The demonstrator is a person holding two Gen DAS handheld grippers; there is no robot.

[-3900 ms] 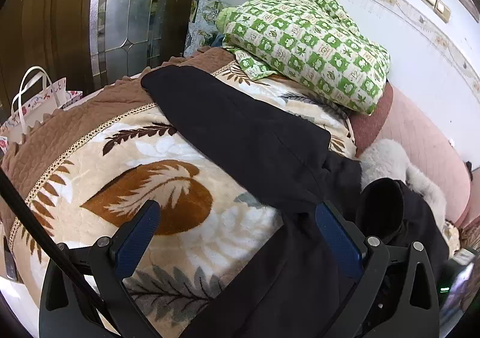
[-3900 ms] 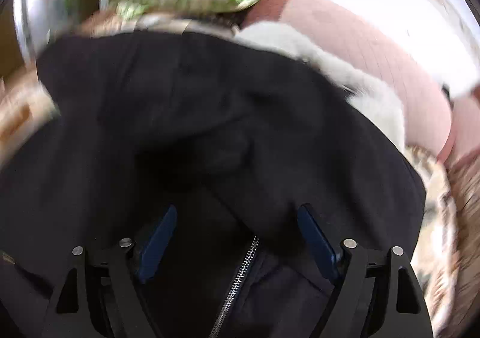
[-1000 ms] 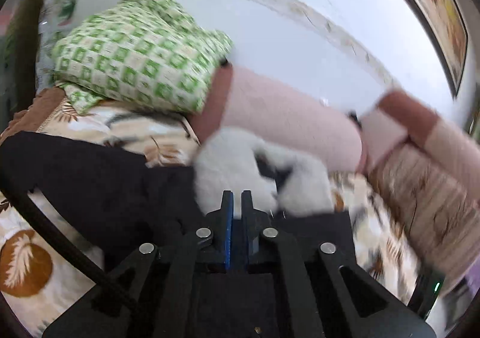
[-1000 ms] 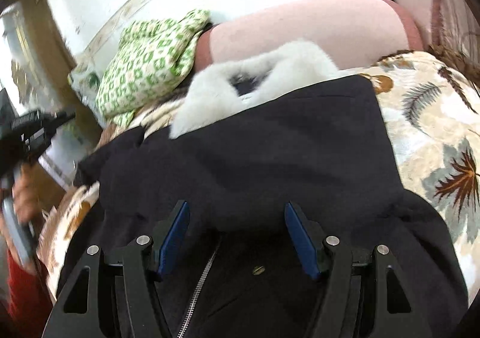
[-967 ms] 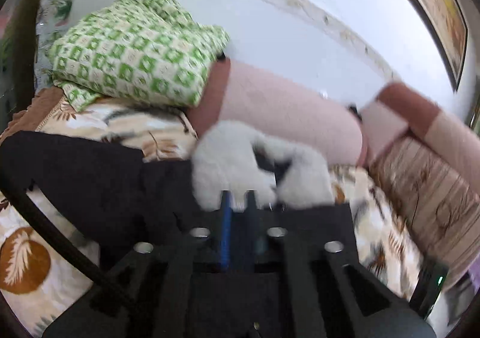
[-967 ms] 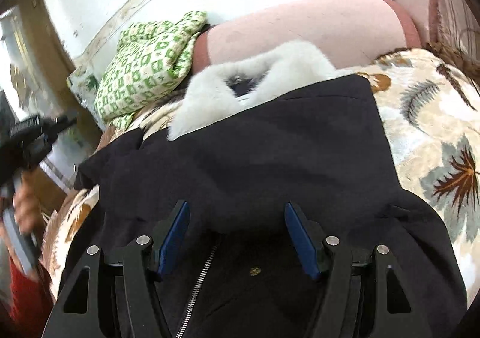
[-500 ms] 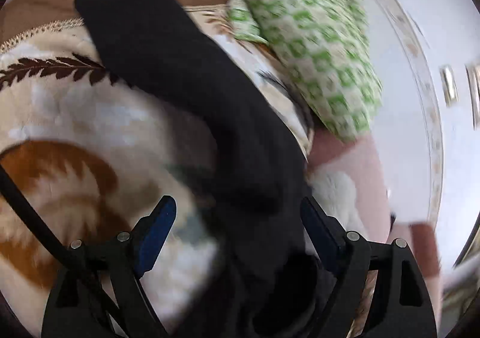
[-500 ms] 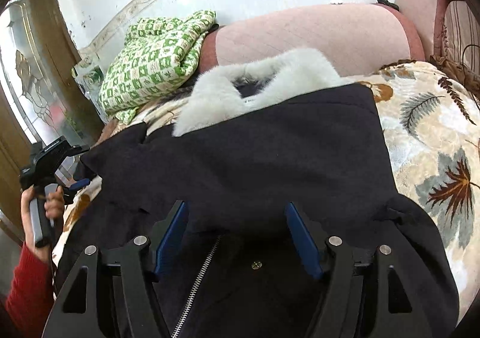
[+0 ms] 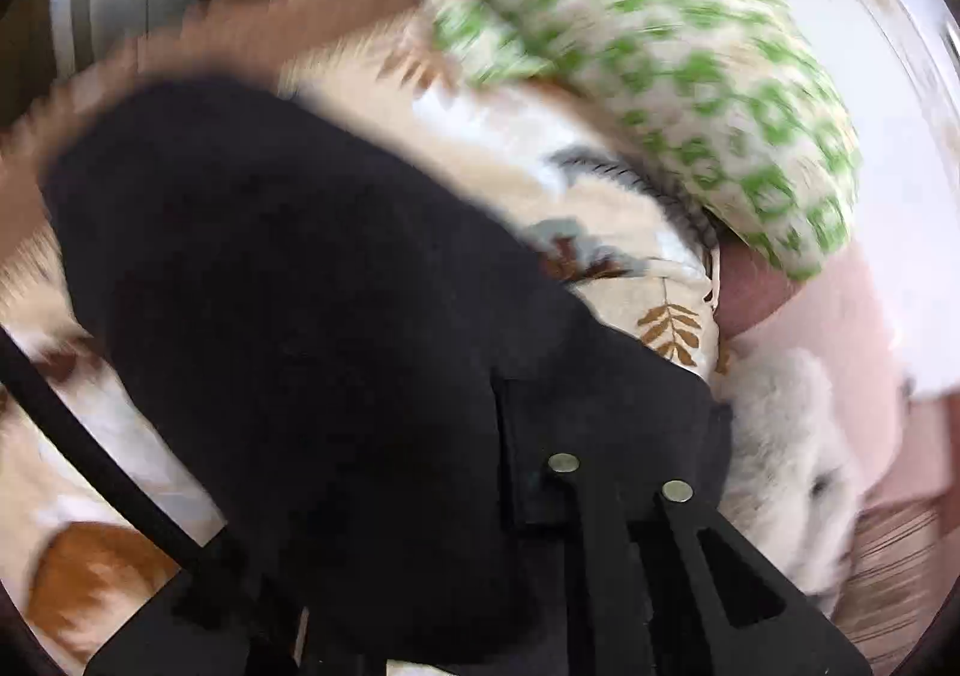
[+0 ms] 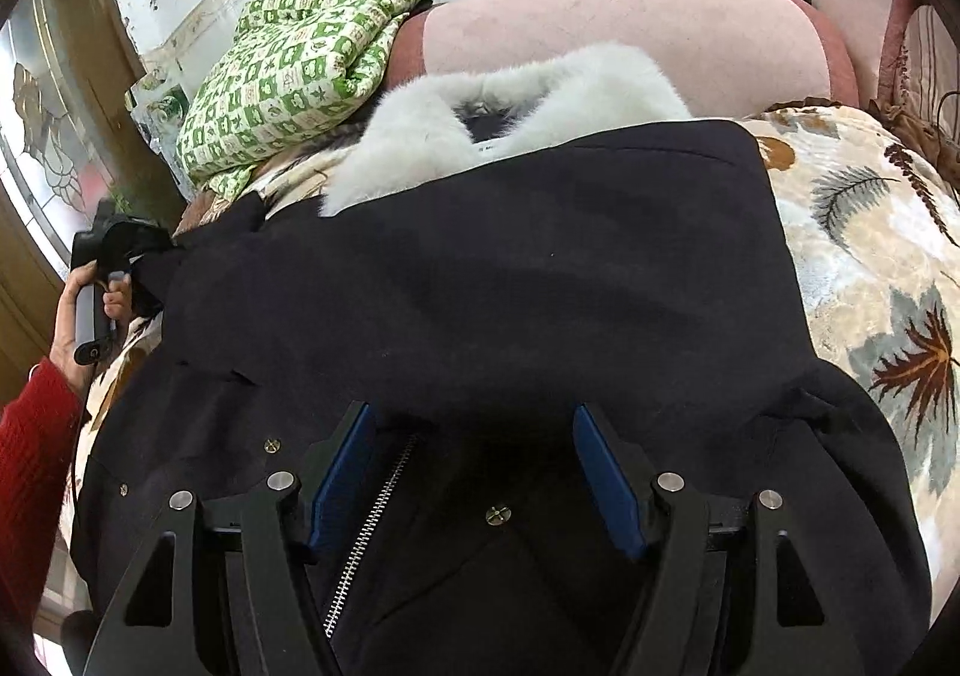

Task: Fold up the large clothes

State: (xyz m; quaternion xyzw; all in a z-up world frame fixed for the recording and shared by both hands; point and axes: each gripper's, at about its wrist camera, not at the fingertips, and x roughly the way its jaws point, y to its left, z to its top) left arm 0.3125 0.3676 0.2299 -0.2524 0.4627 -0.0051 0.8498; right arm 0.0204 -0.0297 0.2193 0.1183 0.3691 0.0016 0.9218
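Note:
A large black coat [image 10: 510, 280] with a white fur collar [image 10: 420, 136] lies on a leaf-patterned blanket [image 10: 870, 256]. Its right sleeve is folded across the chest. My right gripper [image 10: 474, 460] is open and empty above the coat's front, near the zipper [image 10: 366, 520]. My left gripper [image 9: 618, 436] is shut on the coat's left sleeve [image 9: 300, 286], with black cloth covering its fingertips. In the right wrist view it [image 10: 120, 250] sits at the coat's far left edge, held by a hand in a red sleeve. The left wrist view is blurred.
A green checked quilt [image 10: 300, 70] is piled at the bed's far left against a pink headboard cushion [image 10: 600, 34]. It also shows in the left wrist view [image 9: 660, 64]. A wooden door with patterned glass [image 10: 42, 136] stands to the left.
My left gripper has shut on the left sleeve; half a second ago it was open over it. The view swung and blurred. My right gripper stays open over the coat's front.

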